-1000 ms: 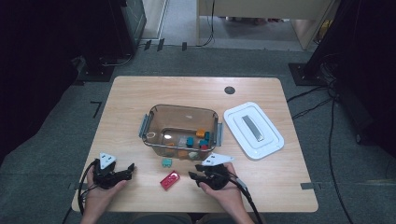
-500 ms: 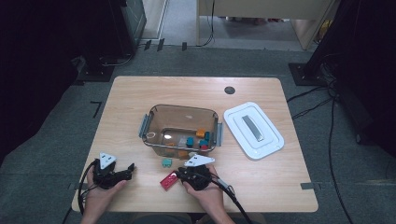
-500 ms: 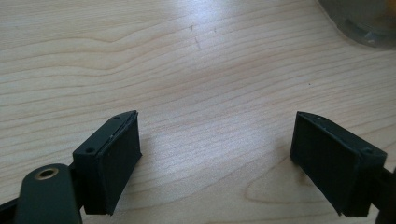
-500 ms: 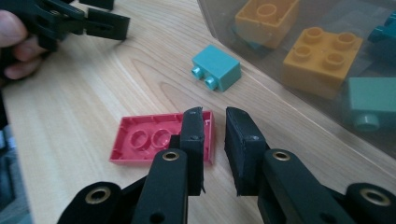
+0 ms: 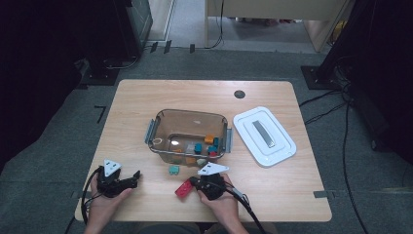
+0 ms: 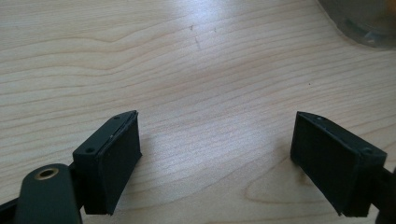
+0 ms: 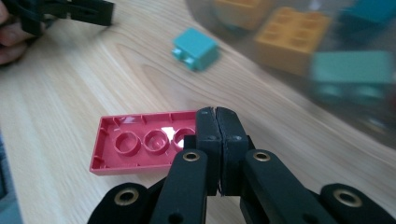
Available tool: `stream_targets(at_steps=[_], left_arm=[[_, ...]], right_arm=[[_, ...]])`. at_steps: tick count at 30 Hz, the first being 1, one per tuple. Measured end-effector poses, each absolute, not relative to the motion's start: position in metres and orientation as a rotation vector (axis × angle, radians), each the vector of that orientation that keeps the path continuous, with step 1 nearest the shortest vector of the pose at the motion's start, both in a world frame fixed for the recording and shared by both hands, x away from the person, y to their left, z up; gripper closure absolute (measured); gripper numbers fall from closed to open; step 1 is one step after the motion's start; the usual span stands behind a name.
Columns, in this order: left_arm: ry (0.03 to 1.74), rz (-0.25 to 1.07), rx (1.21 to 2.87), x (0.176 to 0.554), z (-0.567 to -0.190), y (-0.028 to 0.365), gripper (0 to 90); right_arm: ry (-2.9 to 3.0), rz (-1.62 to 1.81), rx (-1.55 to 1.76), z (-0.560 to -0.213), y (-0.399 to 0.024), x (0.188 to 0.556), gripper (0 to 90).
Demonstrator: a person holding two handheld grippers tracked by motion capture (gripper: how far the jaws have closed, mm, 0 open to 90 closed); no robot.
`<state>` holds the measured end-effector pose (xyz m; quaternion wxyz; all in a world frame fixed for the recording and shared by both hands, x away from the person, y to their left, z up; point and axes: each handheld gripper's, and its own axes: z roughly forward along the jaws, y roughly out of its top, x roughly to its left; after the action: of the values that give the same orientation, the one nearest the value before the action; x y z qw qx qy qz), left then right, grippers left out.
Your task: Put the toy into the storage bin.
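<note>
Red brick (image 7: 140, 142) lies beside shut right tongs (image 7: 216, 114).

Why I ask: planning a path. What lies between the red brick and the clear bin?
In the high view, a small teal brick lies on the table between the red brick and the clear bin; otherwise bare wood.
</note>
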<state>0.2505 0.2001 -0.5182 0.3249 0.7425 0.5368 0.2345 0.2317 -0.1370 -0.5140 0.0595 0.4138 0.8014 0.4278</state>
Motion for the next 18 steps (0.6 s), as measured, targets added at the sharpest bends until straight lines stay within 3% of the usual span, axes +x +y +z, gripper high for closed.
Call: stream_targets(at_steps=[18], left_arm=[[1.412, 0.617, 1.945, 0.251, -0.518, 0.2, 16.0]], right_arm=[[2.281, 1.185, 1.347, -0.498, -0.238, 0.228, 90.0]])
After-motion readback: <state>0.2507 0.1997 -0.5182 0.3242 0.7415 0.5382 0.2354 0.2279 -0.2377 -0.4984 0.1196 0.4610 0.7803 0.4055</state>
